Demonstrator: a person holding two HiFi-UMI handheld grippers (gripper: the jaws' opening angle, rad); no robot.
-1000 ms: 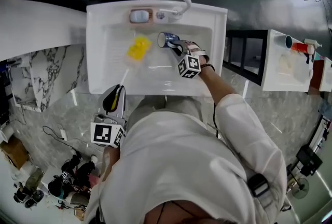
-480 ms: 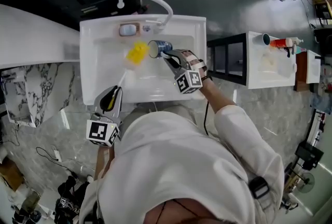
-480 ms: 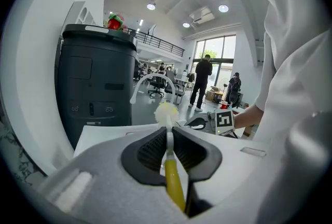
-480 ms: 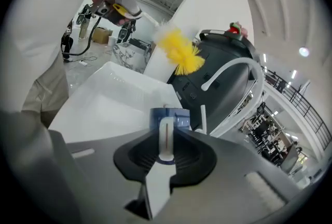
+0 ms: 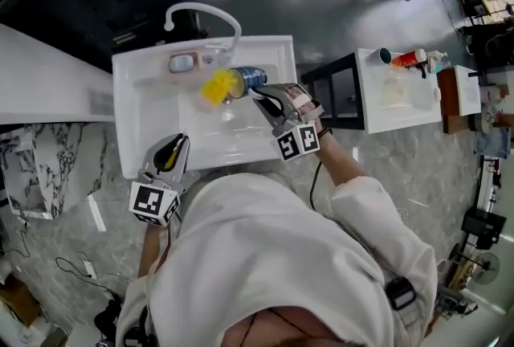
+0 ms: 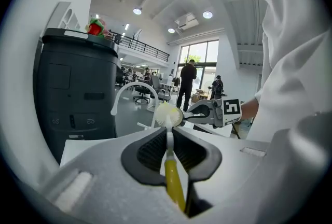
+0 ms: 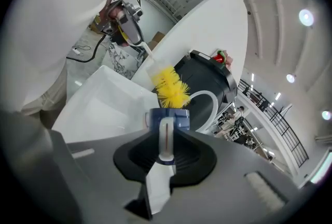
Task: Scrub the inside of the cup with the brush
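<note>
The right hand-held gripper [image 5: 259, 92] has its jaws pressed on the pale handle of a blue round cup [image 5: 250, 78]. In the right gripper view the handle stands upright between the two dark pads, and the cup [image 7: 167, 118] lies on its side with the mouth turned away from the gripper. The cup is held above the white rectangular sink [image 5: 136, 116], near the far right corner of the sink and just beside the white curved tap [image 5: 201, 11].

The left hand-held gripper [image 5: 178, 143] is over the near edge of the sink. Its jaws are closed on the thin handle of a brush with a yellow bristle head [image 5: 217, 86]. In the left gripper view the handle, yellow low down and white higher up, passes straight between the pads of this gripper [image 6: 168, 140].

The handle runs from the near edge toward the far edge of the sink. The bristle head [image 7: 170, 86] is at the mouth of the cup and touches its rim. Most of the bristles show outside the cup; how deep the tip goes in, I cannot tell.
</note>
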